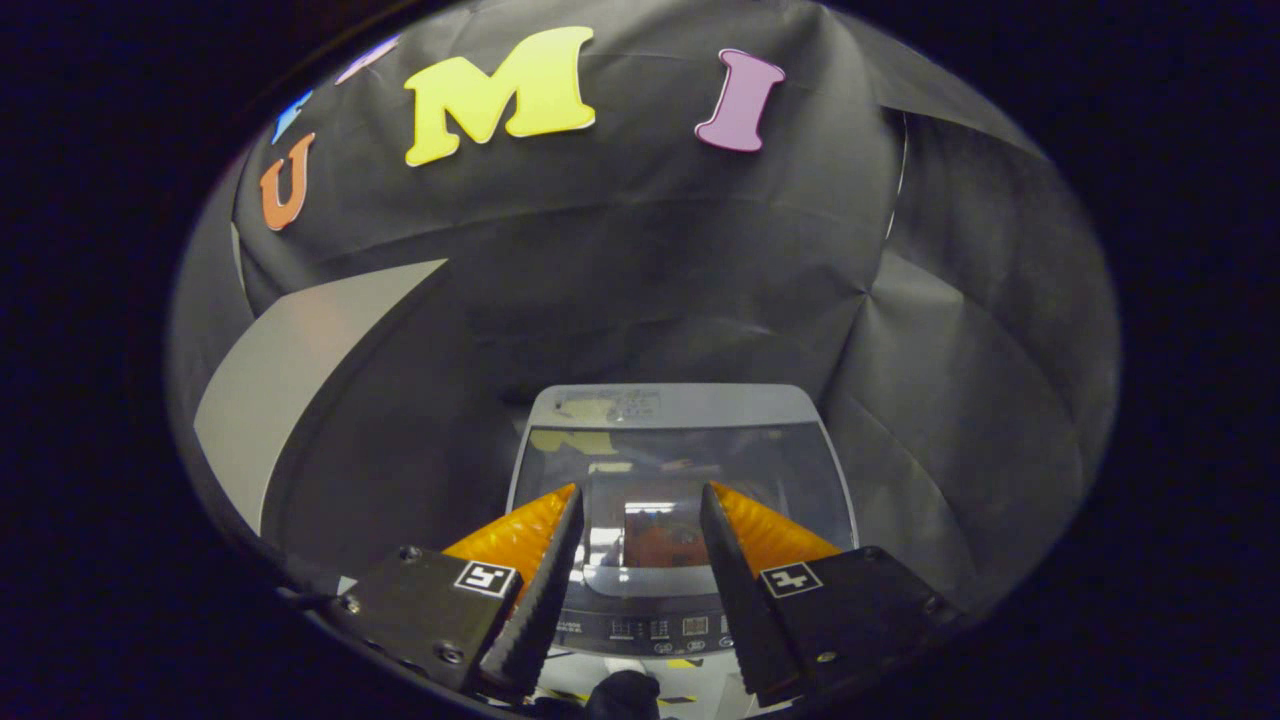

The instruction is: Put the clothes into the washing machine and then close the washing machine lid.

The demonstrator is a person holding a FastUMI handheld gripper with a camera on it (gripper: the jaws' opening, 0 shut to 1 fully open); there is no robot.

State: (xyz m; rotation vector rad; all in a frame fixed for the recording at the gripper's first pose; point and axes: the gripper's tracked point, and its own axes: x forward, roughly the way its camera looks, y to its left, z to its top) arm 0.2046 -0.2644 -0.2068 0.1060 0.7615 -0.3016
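My gripper (640,495) hangs above the washing machine (680,470), looking down at its top. My 2 fingers are spread apart w/ nothing between them, touching nothing; they're clear of the machine.

The washing machine sits just ahead of and beyond my fingertips, backed against the black cloth wall (650,260). Its lid (690,460) lies flat & closed over the tub: a dark glass panel in a grey frame, glossy w/ reflections. Thru the glass, right between my 2 fingers, there's an orange patch (665,545) — could be clothes inside the drum, could be a reflection, can't tell which. The control panel (650,625) w/ small buttons runs along the near edge of the machine, low between my fingers.

A pale grey panel (290,370) leans off to the left side against the cloth, well apart from the machine.
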